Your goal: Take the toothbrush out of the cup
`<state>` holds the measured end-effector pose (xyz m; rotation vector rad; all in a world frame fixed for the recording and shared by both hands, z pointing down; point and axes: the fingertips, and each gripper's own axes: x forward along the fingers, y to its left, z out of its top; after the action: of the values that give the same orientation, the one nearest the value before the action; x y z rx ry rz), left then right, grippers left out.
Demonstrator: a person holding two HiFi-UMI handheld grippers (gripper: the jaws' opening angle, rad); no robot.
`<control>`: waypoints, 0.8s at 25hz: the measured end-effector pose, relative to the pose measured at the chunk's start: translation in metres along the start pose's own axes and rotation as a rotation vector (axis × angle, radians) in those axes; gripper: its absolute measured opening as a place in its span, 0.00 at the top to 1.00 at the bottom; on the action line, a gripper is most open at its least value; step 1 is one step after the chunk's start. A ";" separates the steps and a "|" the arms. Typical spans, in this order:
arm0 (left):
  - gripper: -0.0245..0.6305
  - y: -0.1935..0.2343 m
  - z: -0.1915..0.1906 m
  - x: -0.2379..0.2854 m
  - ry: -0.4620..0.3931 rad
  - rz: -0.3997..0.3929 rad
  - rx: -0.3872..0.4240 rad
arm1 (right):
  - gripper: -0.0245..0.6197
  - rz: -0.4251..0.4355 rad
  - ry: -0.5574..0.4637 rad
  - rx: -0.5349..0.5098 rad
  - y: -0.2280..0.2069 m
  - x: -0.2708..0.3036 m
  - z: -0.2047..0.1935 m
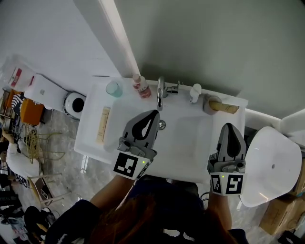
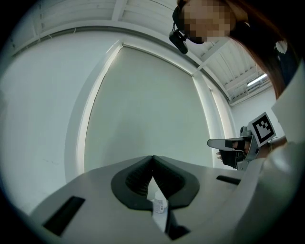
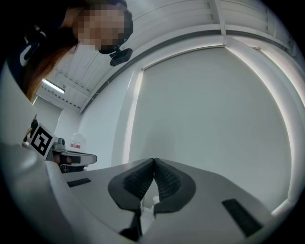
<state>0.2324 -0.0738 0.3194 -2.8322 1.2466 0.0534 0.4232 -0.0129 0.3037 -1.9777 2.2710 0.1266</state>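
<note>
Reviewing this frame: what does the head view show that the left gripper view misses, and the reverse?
Only the head view: the sink, the faucet, a teal cup, and the cup with the toothbrush at the back right. Only the left gripper view: the ceiling, its light strip, and the camera on the person's head. Both: the left gripper, jaws together, and the right gripper beside it.

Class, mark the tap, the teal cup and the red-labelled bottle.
tap (image 1: pixel 160 95), head view, its metal spout
teal cup (image 1: pixel 114 88), head view, its open top
red-labelled bottle (image 1: pixel 142 90), head view, its label
</note>
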 end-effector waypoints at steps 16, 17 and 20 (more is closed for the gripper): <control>0.94 -0.057 -0.028 0.048 0.048 0.048 -0.054 | 0.89 0.027 0.245 0.042 -0.095 0.003 -0.094; 0.94 -0.062 -0.030 0.051 0.051 0.048 -0.055 | 0.88 0.027 0.273 0.055 -0.102 0.003 -0.107; 0.94 -0.071 -0.037 0.060 0.067 0.055 -0.053 | 0.83 0.019 0.349 0.086 -0.123 0.004 -0.143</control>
<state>0.3263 -0.0722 0.3559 -2.8664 1.3561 -0.0067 0.5386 -0.0553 0.4473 -2.0699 2.4465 -0.3345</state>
